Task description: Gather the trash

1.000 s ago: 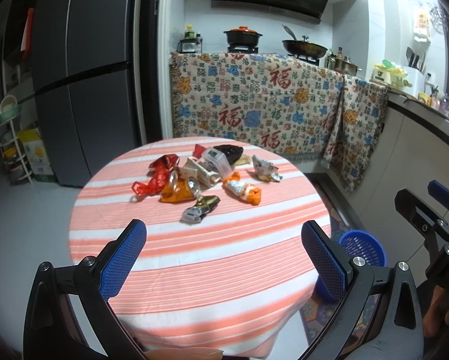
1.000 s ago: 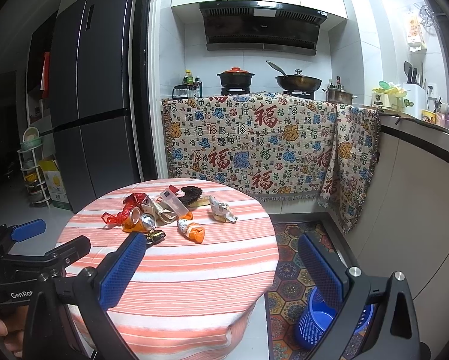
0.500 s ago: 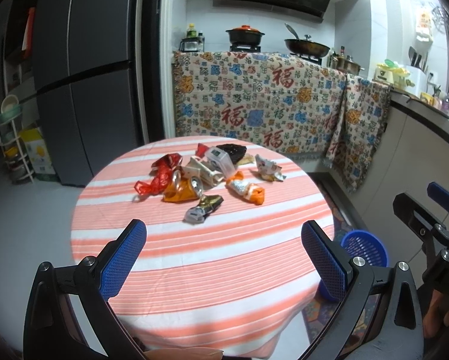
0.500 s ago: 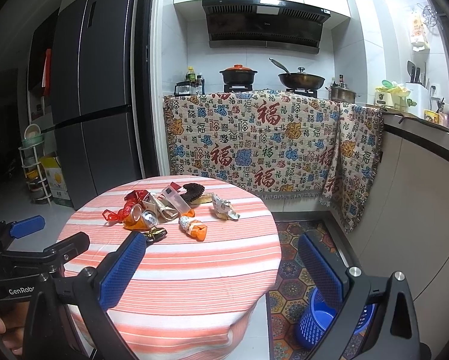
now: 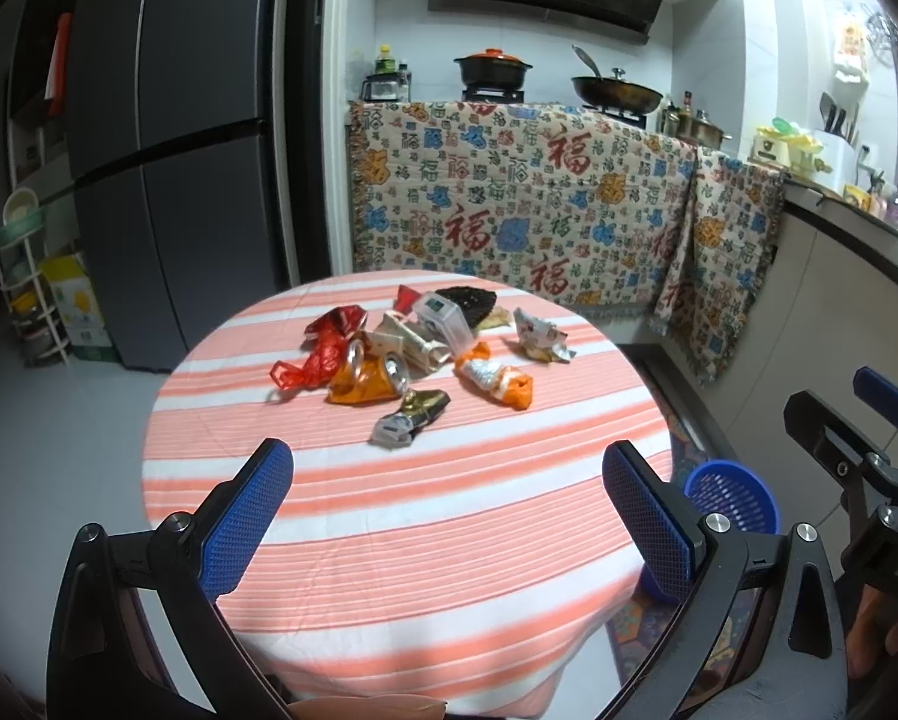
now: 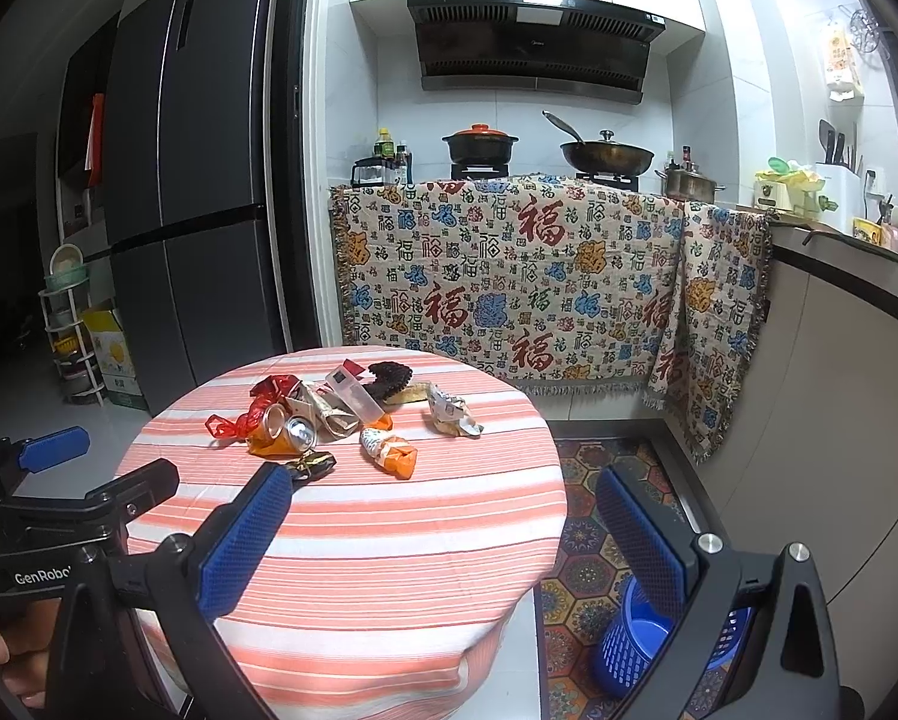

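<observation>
hovering wide apart, both tongs (image 5: 447, 504) (image 6: 443, 525) face the trash pile (image 5: 416, 354).

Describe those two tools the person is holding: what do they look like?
Each is a black, angular frame that forks into two fingers. The left gripper and the right gripper both have bright blue, fine-meshed pads on the inner faces, and silver screws at the joints. The left one's side carries white lettering that begins "GenRobo". No cables or sleeves show.
</observation>
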